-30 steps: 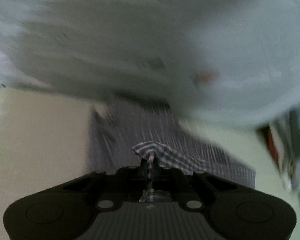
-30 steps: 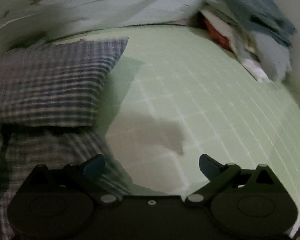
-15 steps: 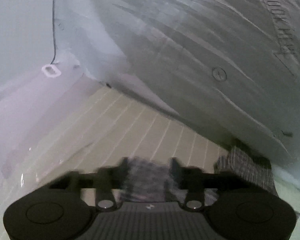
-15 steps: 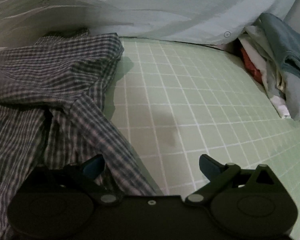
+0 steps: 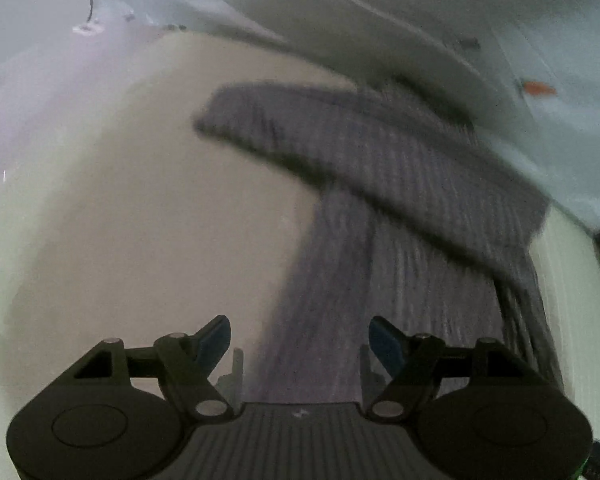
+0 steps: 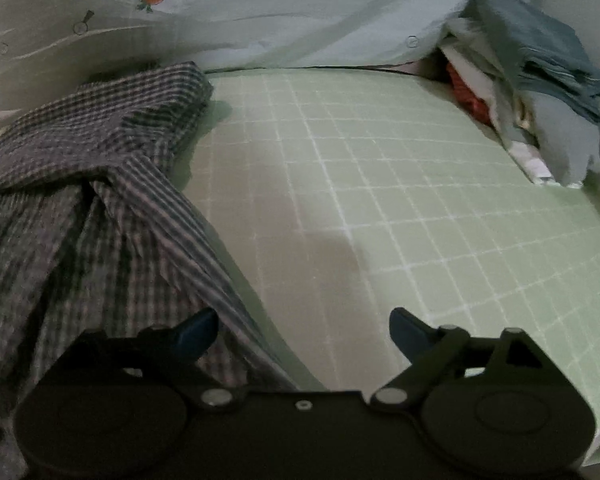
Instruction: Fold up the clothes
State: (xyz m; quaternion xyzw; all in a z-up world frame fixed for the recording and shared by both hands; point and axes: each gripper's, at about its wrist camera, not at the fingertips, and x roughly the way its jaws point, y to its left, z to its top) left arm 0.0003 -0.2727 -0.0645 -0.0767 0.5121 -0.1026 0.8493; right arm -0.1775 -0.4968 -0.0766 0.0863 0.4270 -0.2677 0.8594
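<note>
Left wrist view, blurred: left gripper with jaws apart, just opened, gripping nothing, above a strip of checked shirt running between the blue fingertips; whether cloth touches them, cannot tell. Shirt spread over a pale mat, one folded band crossing from centre to right, a narrower strip dropping from it toward the camera. Pale sheet with an orange mark bunched behind the shirt. Right wrist view, sharper: right gripper with jaws wide apart, just narrowed a little, clamped on nothing. Shirt at left on a green gridded mat, crumpled, a twisted fold at its middle, one edge trailing down under the left fingertip; right fingertip over bare mat. Sheet with carrot print heaped along the far edge. Stack of clothes at far right, well apart from the shirt.
</note>
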